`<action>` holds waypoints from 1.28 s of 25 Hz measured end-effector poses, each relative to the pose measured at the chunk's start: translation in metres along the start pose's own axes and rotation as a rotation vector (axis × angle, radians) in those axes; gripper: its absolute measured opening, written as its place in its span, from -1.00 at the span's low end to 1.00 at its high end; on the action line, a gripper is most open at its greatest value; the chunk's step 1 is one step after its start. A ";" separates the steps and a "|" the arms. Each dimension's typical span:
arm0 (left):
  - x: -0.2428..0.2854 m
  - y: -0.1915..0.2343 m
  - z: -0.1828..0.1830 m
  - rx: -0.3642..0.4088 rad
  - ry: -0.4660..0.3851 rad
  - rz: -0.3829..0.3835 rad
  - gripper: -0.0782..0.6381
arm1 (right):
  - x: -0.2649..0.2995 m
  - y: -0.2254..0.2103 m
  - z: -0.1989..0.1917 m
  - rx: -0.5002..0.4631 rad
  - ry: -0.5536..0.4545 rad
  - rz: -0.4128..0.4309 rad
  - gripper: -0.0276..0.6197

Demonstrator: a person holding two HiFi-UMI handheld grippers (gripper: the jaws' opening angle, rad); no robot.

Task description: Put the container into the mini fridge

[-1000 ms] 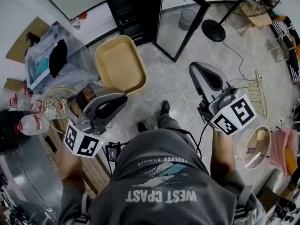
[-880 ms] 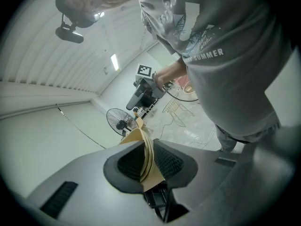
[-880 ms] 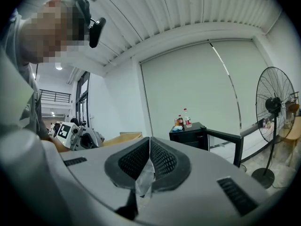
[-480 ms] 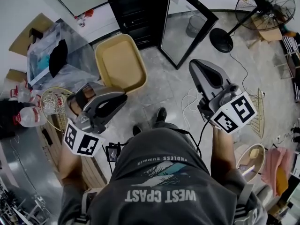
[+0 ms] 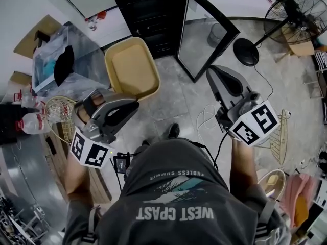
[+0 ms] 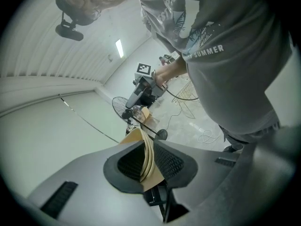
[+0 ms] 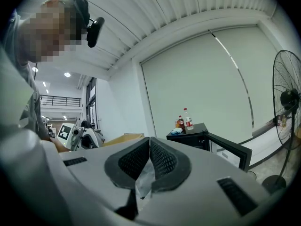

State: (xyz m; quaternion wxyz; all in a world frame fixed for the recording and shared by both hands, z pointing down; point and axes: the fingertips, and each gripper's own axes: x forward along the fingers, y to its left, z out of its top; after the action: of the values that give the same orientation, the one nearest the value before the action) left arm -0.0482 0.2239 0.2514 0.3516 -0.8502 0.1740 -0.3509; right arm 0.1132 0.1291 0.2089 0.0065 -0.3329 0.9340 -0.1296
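Observation:
A tan, shallow container [image 5: 132,68] hangs over the floor in the head view, level and open side up. My left gripper [image 5: 134,105] is shut on its near rim, and the left gripper view shows the tan rim [image 6: 137,136] pinched between the left gripper's [image 6: 149,150] black pads. The black mini fridge [image 5: 148,6] stands just beyond the container, with its glass door [image 5: 207,34] swung open to the right. My right gripper [image 5: 212,76] is held to the right of the container, apart from it. In the right gripper view the right gripper [image 7: 149,147] has its pads together, holding nothing, and points past the fridge [image 7: 195,138].
A standing fan [image 5: 299,9] with a round base [image 5: 247,52] stands right of the fridge door. A clear plastic box [image 5: 61,60], a wire basket [image 5: 59,111] and bottles [image 5: 30,129] crowd the left side. A white cable [image 5: 204,119] lies on the floor. Bottles [image 7: 184,120] stand on the fridge.
The person has stepped forward: the fridge and its open door have come closer and fuller into view. Both grippers keep their pose, the left still holding the container.

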 end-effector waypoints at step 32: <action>0.085 0.089 -0.082 0.016 -0.123 -0.078 -0.58 | 0.071 -0.077 0.010 0.043 0.008 -0.147 -0.82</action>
State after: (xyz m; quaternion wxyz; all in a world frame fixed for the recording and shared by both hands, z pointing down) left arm -0.0531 0.0774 0.2695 0.3546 -0.8734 0.1157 -0.3131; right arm 0.1067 0.0254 0.2232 0.0001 -0.4000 0.9040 -0.1510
